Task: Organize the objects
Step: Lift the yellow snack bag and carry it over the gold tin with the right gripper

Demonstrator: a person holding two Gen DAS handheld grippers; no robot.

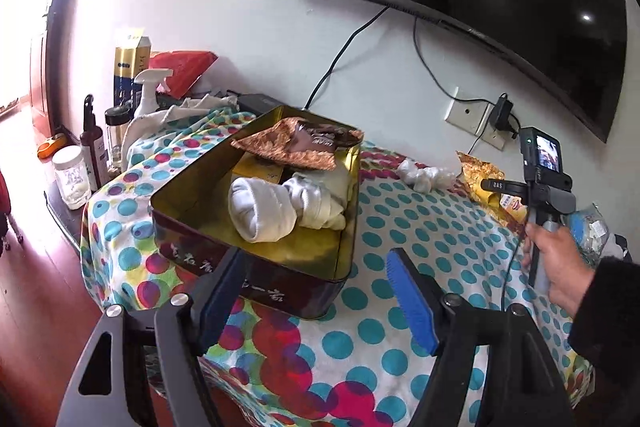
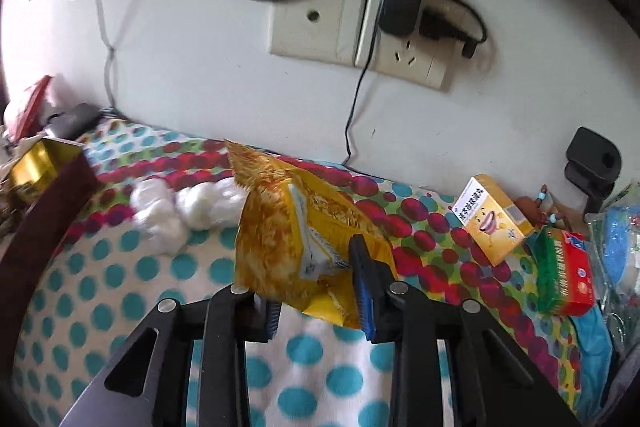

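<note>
An open tin box (image 1: 208,243), dark red outside and gold inside, stands on the dotted cloth. It holds rolled white socks (image 1: 262,209), a brown snack packet (image 1: 296,147) and a gold carton. My left gripper (image 1: 316,275) is open and empty just in front of the tin's near wall. My right gripper (image 2: 316,287) is shut on a yellow snack bag (image 2: 288,227) and holds it above the cloth; the bag also shows in the left wrist view (image 1: 480,175). The tin's corner (image 2: 44,179) shows at the left of the right wrist view.
A white plastic bundle (image 2: 180,207) lies on the cloth. A yellow medicine box (image 2: 492,219), a red-green box (image 2: 560,275) and blue bags lie to the right. Bottles, a jar (image 1: 72,179) and a spray bottle (image 1: 148,95) stand left. Wall sockets (image 2: 360,27) and cables are behind.
</note>
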